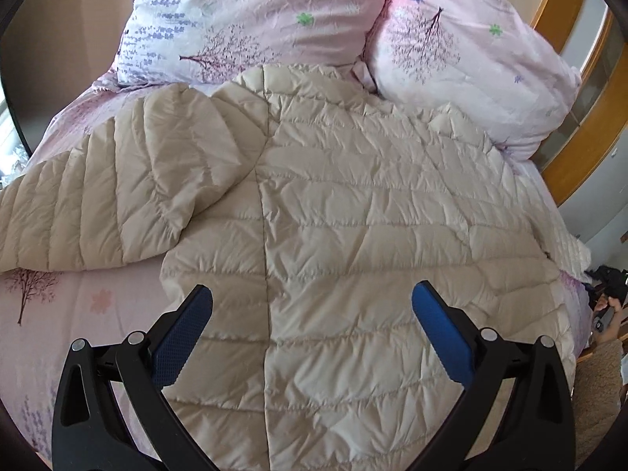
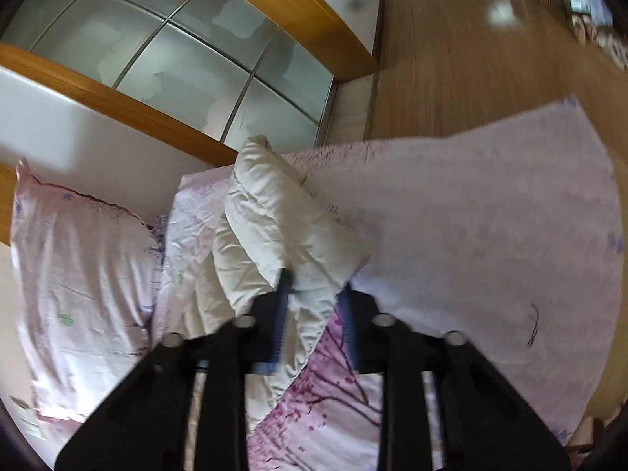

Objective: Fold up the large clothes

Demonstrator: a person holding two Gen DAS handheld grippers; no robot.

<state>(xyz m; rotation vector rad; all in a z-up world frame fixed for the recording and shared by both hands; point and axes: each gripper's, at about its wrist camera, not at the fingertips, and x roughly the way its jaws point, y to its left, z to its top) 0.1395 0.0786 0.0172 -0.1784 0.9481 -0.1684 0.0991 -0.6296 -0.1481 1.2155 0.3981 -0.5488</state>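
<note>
Currently left tongs point(image 1: 312, 298) spread wide above the cream puffer jacket point(image 1: 353, 216) on the bed point(image 1: 78, 314); right tongs point(image 2: 314, 286) clamp its sleeve point(image 2: 274, 216).

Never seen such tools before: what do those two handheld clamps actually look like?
Left gripper: black plastic arms shaped like curved forks with cut-out slots, round silver rivets, and jaws lined with dimpled blue pads. Right gripper: same build, blurred. No cables or markings show.
</note>
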